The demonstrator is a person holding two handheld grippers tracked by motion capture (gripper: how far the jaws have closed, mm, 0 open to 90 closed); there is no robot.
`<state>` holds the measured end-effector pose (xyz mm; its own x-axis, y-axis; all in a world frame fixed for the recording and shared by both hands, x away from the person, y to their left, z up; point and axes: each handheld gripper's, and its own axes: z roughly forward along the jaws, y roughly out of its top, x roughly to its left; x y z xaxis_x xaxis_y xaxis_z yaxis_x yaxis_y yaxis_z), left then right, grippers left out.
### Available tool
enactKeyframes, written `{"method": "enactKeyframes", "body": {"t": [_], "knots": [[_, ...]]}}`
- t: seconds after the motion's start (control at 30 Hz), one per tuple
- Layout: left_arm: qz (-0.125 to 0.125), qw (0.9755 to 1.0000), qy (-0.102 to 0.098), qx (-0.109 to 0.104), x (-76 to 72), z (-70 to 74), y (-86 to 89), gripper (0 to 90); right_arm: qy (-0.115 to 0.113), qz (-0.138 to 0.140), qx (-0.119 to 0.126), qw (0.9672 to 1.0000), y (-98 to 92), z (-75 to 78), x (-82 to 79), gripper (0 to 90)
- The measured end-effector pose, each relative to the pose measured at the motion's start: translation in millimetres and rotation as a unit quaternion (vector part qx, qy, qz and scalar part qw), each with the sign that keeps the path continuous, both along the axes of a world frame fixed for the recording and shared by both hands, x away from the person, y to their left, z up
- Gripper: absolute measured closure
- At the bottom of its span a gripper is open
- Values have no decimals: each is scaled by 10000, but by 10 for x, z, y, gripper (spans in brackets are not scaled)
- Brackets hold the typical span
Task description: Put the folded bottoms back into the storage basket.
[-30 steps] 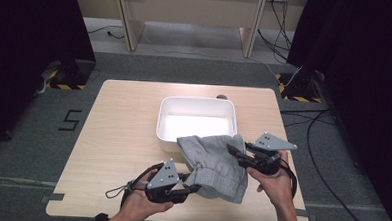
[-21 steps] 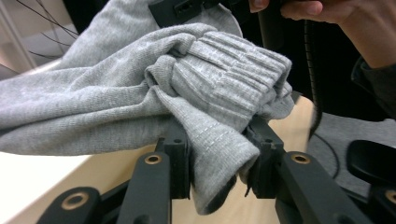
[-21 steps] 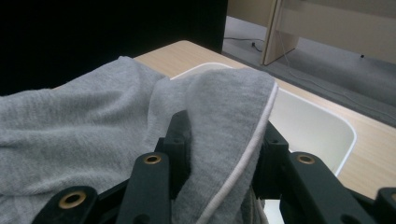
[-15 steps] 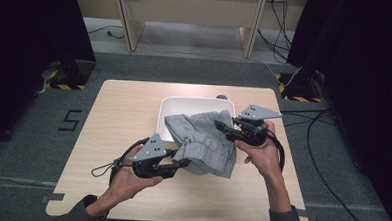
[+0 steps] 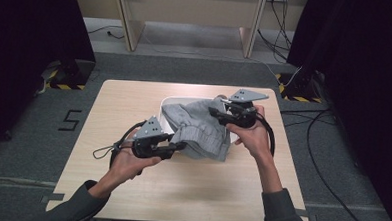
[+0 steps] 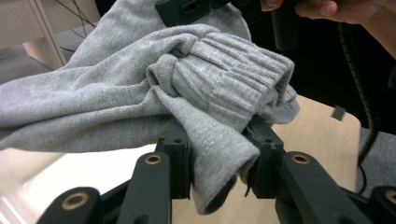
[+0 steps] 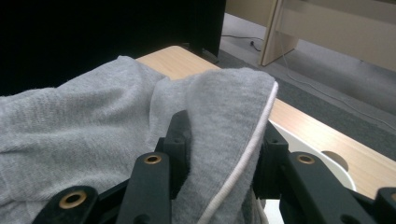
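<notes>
Clamping grey garment (image 5: 199, 129) between both hand-held grippers (image 5: 178, 147).

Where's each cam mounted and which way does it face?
High view: above the person's side, facing forward and down on the table; both forearms, the left gripper and the right gripper show.
Left gripper view: rides the left gripper, looks along its fingers at the grey garment's ribbed cuff.
Right gripper view: rides the right gripper, looks along its fingers toward the table's far edge.
Shared: all three see the grey garment and the white tub.
</notes>
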<state>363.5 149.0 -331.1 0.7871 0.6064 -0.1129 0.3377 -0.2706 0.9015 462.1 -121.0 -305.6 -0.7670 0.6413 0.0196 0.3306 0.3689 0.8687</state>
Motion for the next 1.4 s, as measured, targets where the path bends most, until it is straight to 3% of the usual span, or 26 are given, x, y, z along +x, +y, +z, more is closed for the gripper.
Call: {"method": "enactKeyframes", "body": {"t": [0.2,0.63,0.93,1.23,1.4], "knots": [[90,9999,97,-83,232,3,-11,658,100,-84,-6,9999,38,-9,254,655],[206,9993,281,-148,511,-40,-67,659,226,-208,-209,9993,96,-54,499,655],[325,9982,492,-101,742,-156,-106,658,458,-359,-258,9980,117,-224,769,655],[417,9966,706,-38,866,-322,-105,658,594,-419,-320,9968,137,-382,882,655],[456,9956,822,16,916,-443,-103,658,723,-470,-395,9955,142,-571,938,654]]}}
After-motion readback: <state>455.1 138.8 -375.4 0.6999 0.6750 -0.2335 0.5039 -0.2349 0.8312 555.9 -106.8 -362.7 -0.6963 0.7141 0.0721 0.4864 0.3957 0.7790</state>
